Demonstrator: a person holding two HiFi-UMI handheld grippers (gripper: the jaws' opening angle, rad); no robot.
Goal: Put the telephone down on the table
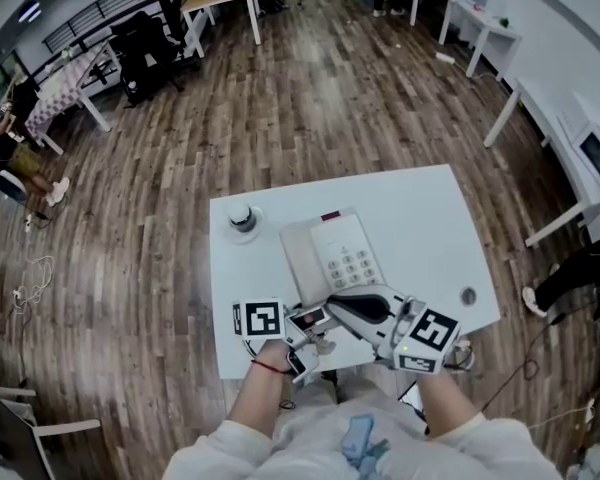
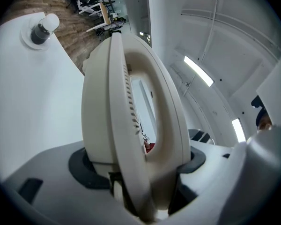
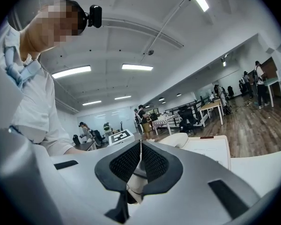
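Head view: telephone (image 1: pixel 335 253) lies over surface (image 1: pixel 430 218), near end at left gripper (image 1: pixel 315 320), right gripper (image 1: pixel 340 308) alongside
Left gripper view: jaws clamped on telephone's near edge, likely steadying set-down
Right gripper view: jaws shut, nothing clearly held, clear of telephone

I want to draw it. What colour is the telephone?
The telephone is cream-white, clearest in the head view.

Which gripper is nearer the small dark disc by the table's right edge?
Right. The right gripper is just left of the disc; the left gripper lies farther left.
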